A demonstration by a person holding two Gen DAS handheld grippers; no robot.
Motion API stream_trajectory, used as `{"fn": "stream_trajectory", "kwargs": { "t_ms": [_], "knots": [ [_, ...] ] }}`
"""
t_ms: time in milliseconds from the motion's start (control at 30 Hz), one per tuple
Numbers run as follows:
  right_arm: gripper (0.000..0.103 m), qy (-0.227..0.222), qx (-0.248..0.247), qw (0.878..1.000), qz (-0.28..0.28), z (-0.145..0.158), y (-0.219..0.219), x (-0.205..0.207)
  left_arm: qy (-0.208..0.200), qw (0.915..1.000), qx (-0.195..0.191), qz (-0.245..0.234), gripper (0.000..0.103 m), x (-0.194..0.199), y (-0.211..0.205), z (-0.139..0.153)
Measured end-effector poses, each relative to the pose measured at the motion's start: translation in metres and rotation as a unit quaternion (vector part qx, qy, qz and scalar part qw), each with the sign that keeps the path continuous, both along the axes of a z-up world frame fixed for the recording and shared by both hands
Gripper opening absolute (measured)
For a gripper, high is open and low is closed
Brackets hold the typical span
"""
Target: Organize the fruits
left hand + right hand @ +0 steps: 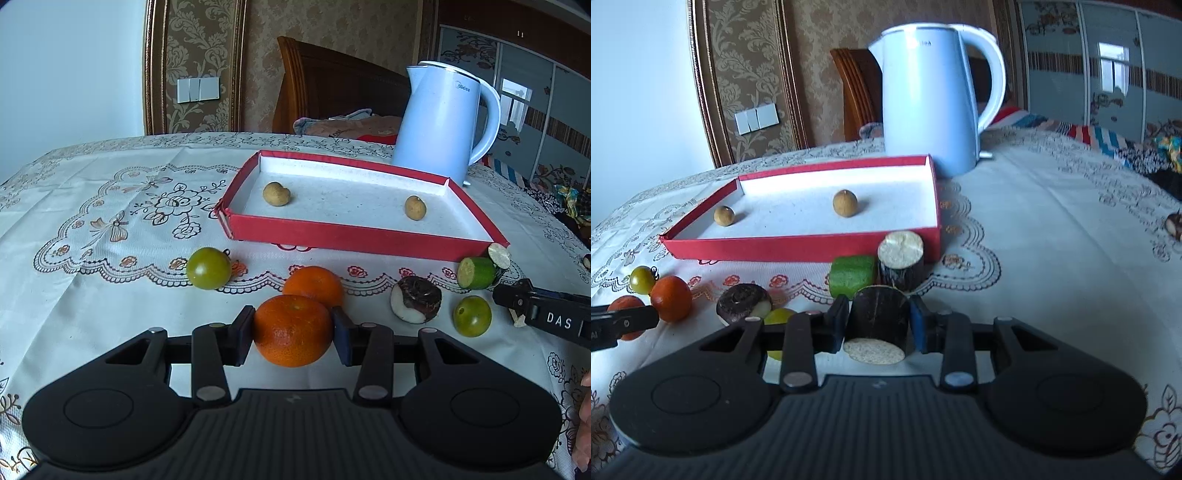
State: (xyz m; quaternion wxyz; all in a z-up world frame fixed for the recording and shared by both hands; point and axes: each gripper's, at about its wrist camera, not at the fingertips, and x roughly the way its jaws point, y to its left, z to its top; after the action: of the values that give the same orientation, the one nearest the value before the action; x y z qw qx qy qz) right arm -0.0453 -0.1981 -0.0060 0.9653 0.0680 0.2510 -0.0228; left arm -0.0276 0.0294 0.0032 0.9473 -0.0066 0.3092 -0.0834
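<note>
My left gripper [293,332] is shut on an orange tangerine [291,334], low over the tablecloth. A second tangerine [314,286] lies just behind it. My right gripper [879,326] is shut on a dark sugarcane piece [879,317], both pads touching its sides. Ahead of that piece lie a green cane piece [853,275] and another dark cane stub [900,262]. The red tray [332,232] holds two longans [276,193] [415,207]. Two green tomatoes [208,268] [472,316] and a half-peeled water chestnut [416,299] rest on the cloth in front of the tray.
A pale blue kettle [443,122] stands right behind the tray's far right corner. The lace tablecloth [110,221] covers the whole table. A small dark item [1174,225] lies at the far right. A hand [583,424] shows at the right edge.
</note>
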Motion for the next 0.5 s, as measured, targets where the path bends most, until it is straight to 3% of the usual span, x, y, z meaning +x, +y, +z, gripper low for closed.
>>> {"fn": "stream_trajectory", "kwargs": {
  "t_ms": [500],
  "knots": [
    [0.030,-0.002,-0.030,0.999,0.018,0.003,0.002,-0.005,-0.013,0.9996,0.019,-0.015,0.043,0.006,-0.019,0.007]
  ]
}}
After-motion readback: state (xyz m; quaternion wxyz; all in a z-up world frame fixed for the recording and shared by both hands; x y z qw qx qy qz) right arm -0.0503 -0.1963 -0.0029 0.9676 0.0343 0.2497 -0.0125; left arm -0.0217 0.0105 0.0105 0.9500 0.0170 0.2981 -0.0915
